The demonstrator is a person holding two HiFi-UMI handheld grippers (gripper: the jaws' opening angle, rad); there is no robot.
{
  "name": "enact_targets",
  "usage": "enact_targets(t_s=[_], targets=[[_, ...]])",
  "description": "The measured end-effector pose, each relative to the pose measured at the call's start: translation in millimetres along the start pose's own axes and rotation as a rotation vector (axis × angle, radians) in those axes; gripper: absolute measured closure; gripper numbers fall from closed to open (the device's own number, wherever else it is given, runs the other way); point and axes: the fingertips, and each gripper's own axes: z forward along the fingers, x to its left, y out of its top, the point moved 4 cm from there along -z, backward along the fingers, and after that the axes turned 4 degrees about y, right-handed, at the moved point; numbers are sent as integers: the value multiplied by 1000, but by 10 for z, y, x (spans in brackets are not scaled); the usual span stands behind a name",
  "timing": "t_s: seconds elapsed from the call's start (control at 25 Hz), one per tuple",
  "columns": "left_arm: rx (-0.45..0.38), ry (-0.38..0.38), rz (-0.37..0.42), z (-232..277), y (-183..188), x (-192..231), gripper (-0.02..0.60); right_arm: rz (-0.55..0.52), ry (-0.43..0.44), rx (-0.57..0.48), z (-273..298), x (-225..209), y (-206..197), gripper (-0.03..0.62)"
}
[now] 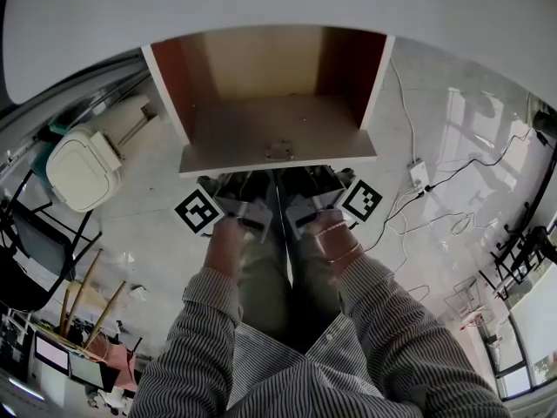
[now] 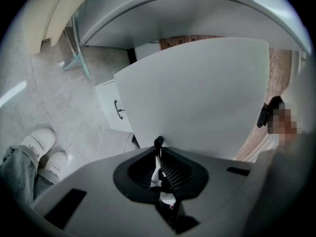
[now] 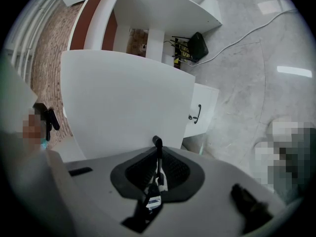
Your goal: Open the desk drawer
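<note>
Striped sleeves [image 1: 218, 316] ran up to both hands, which stopped just short of the drawer [image 1: 261, 120]. It stood pulled well out from under the white desk [image 1: 261, 7], with a small metal fitting [image 1: 280, 151] on its wooden floor near the front edge. The left gripper [image 2: 158, 143] and right gripper [image 3: 157, 142] sat side by side just below that edge. Each had its jaws pressed together, pinching nothing, and faced the drawer's white front panel [image 2: 197, 88]. A white bin [image 1: 80, 168] stood to the drawer's left.
</note>
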Motion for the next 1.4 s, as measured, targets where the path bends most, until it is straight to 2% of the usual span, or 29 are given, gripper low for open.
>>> enact_targets(t_s=[0.32, 0.52, 0.8, 0.88, 1.12, 1.28, 1.4], targets=[[-7, -25, 13, 21, 10, 70, 541, 2, 29, -2, 14, -66, 1, 557], [-17, -23, -1, 3, 4, 81, 541, 6, 9, 10, -11, -84, -20, 557], [40, 19, -12, -191, -131, 59, 541, 34, -30, 53, -151, -56, -134, 535], [41, 25, -25, -289, -191, 7, 541, 29, -35, 78, -215, 1, -178, 513], [89, 52, -18, -550, -390, -145, 541, 28, -34, 130, -375, 257, -357, 504], [100, 24, -15, -625, -485, -386, 541, 17, -14, 183, -479, 494, -443, 505], [121, -8, 1, -650, -536, -582, 541, 14, 13, 186, -514, 679, -470, 507]])
